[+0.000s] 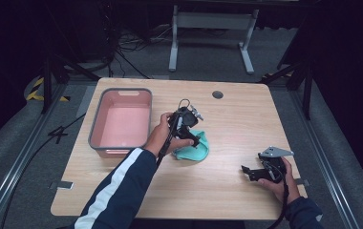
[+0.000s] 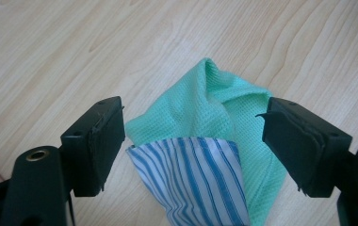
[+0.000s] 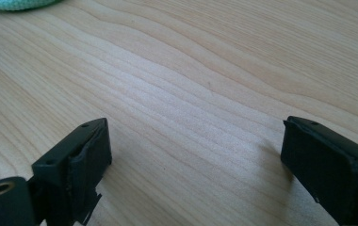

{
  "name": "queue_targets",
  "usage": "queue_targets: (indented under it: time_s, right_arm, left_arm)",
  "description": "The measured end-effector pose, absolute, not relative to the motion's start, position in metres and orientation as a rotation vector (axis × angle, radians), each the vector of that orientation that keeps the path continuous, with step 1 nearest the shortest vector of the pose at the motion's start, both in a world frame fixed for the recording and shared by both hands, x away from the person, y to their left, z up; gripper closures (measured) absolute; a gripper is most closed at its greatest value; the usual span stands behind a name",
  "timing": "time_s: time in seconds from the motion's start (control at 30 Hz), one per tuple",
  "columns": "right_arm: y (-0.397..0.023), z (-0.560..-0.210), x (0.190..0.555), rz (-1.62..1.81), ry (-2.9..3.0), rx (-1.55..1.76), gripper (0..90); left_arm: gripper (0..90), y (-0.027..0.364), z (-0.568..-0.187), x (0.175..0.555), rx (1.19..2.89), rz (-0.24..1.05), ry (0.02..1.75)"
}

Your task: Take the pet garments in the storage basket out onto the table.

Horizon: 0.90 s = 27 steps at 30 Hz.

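Left gripper (image 2: 193, 141) jaws spread wide – green waffle cloth (image 2: 215, 108) with striped cloth (image 2: 191, 174) lies between them, frame centre, peak pointing up. Right gripper (image 1: 252, 172) jaws released, empty – lower right of high view, well apart from cloths.

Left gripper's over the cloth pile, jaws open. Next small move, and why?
Probably lower the left gripper and close on the striped cloth. Its jaws stand open either side of that cloth, which lies on the green cloth, nothing held. The right gripper is open over bare table.

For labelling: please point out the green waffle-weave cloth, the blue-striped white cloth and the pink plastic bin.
Green waffle-weave cloth (image 2: 215, 101): left gripper view, upper fold.
Blue-striped white cloth (image 2: 196, 179): left gripper view, middle.
Pink plastic bin (image 1: 120, 90): high view, far rim.
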State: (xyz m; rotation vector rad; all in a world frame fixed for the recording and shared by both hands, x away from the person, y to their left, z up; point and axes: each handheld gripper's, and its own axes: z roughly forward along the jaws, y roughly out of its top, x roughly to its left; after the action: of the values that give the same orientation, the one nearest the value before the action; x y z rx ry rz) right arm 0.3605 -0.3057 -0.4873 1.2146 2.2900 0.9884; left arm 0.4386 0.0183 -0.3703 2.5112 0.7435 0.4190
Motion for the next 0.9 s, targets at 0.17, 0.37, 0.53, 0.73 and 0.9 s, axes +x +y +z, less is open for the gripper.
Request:
queue_targets:
  time_s: [0.17, 0.37, 0.53, 0.73, 0.9]
  right_arm:
    - [-0.306, -0.487, 0.36, 0.988, 2.29, 1.215, 9.5]
    - [-0.306, -0.487, 0.36, 0.989, 2.29, 1.215, 9.5]
    - [-0.306, -0.487, 0.36, 0.988, 2.29, 1.215, 9.5]
    - [-0.306, -0.487, 0.36, 0.988, 2.29, 1.215, 9.5]
    - [-0.306, -0.487, 0.36, 0.989, 2.29, 1.215, 9.5]
  left_arm:
    - [23.2, 0.025, -0.365, 0.432, 2.519, 0.428, 0.729]
    - [22.9, 0.036, -0.364, 0.424, 2.527, 0.444, 0.704]
    - [23.7, 0.047, -0.36, 0.416, 2.515, 0.455, 0.668]
    - [24.4, 0.06, -0.353, 0.403, 2.516, 0.495, 0.625]
    - [24.8, 0.073, -0.349, 0.392, 2.514, 0.52, 0.6]
